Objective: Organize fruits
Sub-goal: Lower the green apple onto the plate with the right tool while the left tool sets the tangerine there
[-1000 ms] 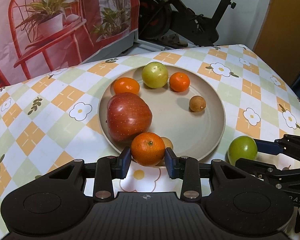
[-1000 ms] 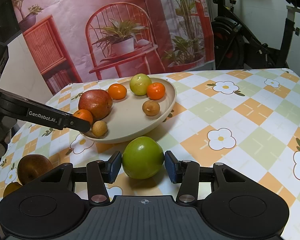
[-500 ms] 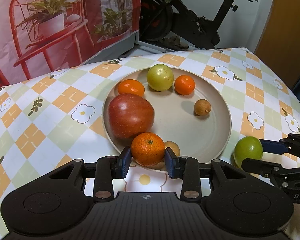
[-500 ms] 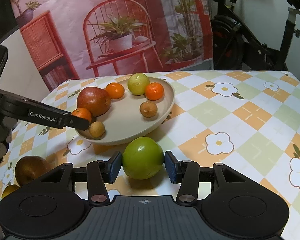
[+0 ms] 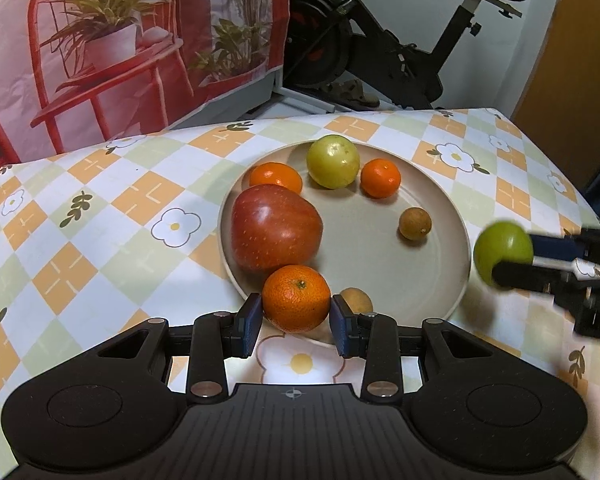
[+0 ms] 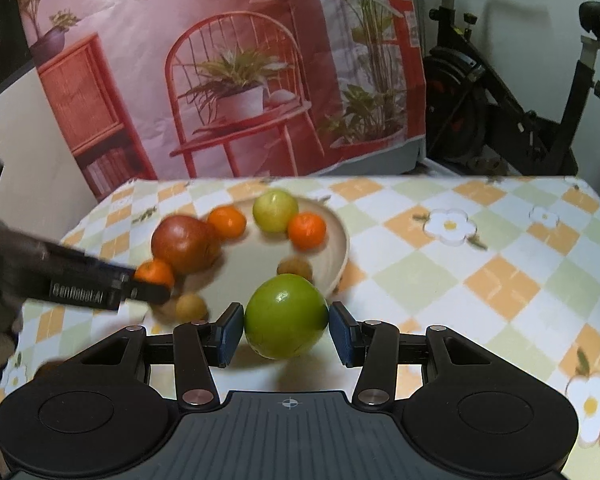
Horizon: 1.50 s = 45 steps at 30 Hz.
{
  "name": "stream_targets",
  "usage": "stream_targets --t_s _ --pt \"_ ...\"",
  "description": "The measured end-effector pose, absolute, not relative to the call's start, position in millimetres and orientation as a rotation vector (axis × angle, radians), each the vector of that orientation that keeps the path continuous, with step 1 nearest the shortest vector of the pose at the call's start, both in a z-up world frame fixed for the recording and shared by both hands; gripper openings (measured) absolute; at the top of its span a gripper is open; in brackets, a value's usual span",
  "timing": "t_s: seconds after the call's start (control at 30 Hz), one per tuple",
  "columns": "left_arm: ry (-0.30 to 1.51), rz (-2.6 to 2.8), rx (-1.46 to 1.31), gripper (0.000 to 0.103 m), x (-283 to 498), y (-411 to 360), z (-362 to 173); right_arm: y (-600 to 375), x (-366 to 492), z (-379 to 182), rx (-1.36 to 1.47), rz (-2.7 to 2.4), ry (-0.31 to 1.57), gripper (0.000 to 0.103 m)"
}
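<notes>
A beige plate [image 5: 440,216] on the checked tablecloth holds a big red apple [image 5: 276,232], a yellow-green fruit [image 5: 333,161], two small oranges [image 5: 276,176] [image 5: 381,178] and two small brown fruits [image 5: 415,223] [image 5: 356,300]. My left gripper [image 5: 296,320] is shut on an orange [image 5: 296,298] over the plate's near rim. My right gripper [image 6: 286,328] is shut on a green apple [image 6: 286,316], held above the cloth just beside the plate [image 6: 340,248]. In the left wrist view that green apple [image 5: 500,250] hangs at the plate's right edge.
The flowered tablecloth [image 6: 480,264] stretches to the right of the plate. Behind the table hang a red printed backdrop [image 6: 236,80] and stands an exercise bike [image 5: 400,52]. The table's far edge runs close behind the plate.
My right gripper has risen with the green apple, lifting it off the cloth toward the plate's edge. The left gripper holds the orange in nearly the same spot.
</notes>
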<state>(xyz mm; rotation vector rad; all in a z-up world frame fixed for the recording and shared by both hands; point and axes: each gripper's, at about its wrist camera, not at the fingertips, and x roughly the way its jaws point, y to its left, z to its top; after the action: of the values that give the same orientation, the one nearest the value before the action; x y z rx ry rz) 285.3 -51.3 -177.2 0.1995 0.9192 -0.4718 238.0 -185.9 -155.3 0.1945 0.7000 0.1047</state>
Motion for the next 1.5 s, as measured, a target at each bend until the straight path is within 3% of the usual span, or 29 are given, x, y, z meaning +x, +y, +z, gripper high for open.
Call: stream_targets --t_s 0.57,1.5 --pt "0.905 -0.458 0.178 0.039 296 -48 -178 -137 338 -159 -0.133 0.207 0.775 0.043" --pt "0.857 -0.452 0.172 0.04 303 -47 -180 -124 374 -178 -0.108 0.297 0.774 0.044"
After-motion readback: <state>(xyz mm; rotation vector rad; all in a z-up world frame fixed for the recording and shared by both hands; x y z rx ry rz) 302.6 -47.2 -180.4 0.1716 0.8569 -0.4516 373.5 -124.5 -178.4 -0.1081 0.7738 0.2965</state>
